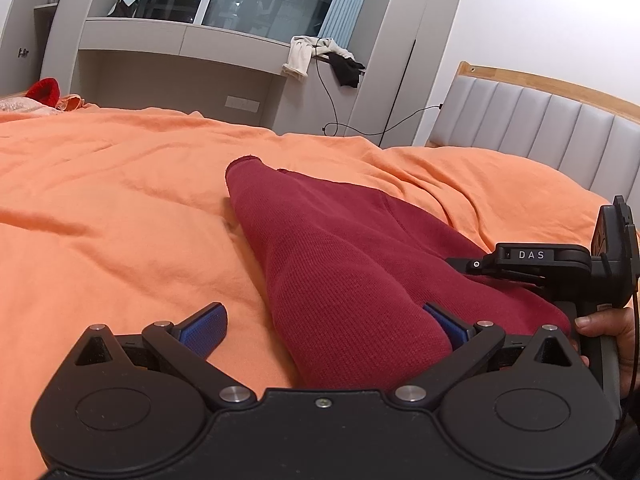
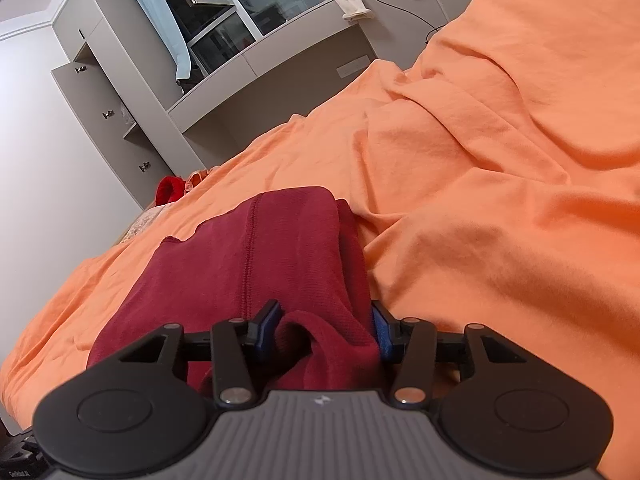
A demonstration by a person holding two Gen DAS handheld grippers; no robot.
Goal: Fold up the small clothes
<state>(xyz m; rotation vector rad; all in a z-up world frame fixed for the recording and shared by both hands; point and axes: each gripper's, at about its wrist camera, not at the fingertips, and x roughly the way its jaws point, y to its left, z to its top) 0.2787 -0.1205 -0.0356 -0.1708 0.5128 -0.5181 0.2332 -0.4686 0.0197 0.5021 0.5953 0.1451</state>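
Note:
A dark red knit garment [image 1: 320, 248] lies on the orange bedsheet [image 1: 120, 200]. My left gripper [image 1: 324, 320] is open, its blue pads wide apart; the near end of the garment lies between them, against the right pad. In the left wrist view my right gripper [image 1: 560, 268] sits at the garment's right edge. In the right wrist view my right gripper [image 2: 326, 330] has its jaws partly closed, a bunched fold of the red garment [image 2: 260, 248] between the blue pads.
A padded grey headboard [image 1: 540, 128] stands at the right. A grey built-in desk and cabinets [image 1: 180, 64] line the far wall under a window. Clothes [image 1: 320, 56] hang off the shelf edge. A red item [image 1: 44, 90] lies at the far left of the bed.

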